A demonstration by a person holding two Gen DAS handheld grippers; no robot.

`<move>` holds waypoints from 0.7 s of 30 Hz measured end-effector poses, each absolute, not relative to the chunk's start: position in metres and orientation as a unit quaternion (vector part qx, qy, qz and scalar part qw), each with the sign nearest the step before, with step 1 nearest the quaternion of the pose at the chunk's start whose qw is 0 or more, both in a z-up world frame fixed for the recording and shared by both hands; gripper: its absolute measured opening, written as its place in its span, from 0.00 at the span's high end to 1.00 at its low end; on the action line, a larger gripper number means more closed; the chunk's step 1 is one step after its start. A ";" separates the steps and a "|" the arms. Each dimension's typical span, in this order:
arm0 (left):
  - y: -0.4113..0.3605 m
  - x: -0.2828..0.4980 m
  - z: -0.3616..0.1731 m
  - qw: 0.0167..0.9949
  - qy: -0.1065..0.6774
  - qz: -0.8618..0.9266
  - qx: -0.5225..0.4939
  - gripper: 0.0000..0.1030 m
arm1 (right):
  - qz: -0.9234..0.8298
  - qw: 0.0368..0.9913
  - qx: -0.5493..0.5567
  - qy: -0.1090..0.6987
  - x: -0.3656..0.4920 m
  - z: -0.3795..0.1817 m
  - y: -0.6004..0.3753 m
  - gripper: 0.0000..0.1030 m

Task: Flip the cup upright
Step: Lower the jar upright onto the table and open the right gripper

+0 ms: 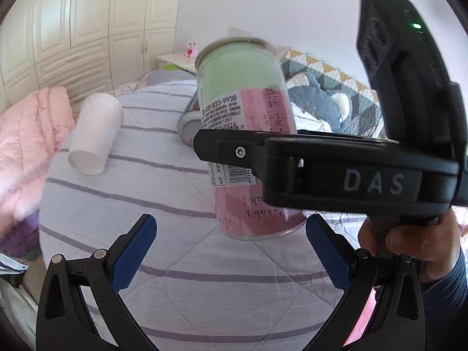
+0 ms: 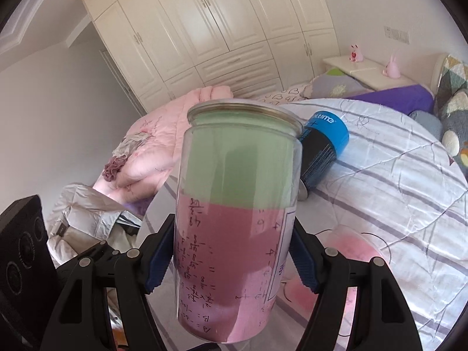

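A clear cup (image 1: 245, 134) lined with green and pink paper is held nearly upright above the striped bedspread, rim up; it fills the right wrist view (image 2: 237, 219). My right gripper (image 2: 231, 266) is shut on its lower pink half; it crosses the left wrist view (image 1: 263, 152) from the right. My left gripper (image 1: 231, 251) is open and empty, below and in front of the cup, fingers apart from it.
A white paper cup (image 1: 93, 134) lies on its side on the bedspread (image 1: 146, 204) at the left. A blue and black can (image 2: 324, 149) lies behind the held cup. A pink quilt (image 1: 26, 146) lies left. Cushions (image 1: 327, 99) sit at the back right.
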State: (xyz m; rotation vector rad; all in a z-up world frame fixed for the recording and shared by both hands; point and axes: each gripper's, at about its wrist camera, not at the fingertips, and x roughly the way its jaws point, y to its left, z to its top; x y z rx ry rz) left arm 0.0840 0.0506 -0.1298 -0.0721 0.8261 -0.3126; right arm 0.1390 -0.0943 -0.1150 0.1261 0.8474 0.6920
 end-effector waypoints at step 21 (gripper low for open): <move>0.062 0.066 -0.159 0.898 0.430 -0.092 -0.014 0.00 | 0.310 0.873 -0.048 0.374 0.108 -0.139 -0.078 0.30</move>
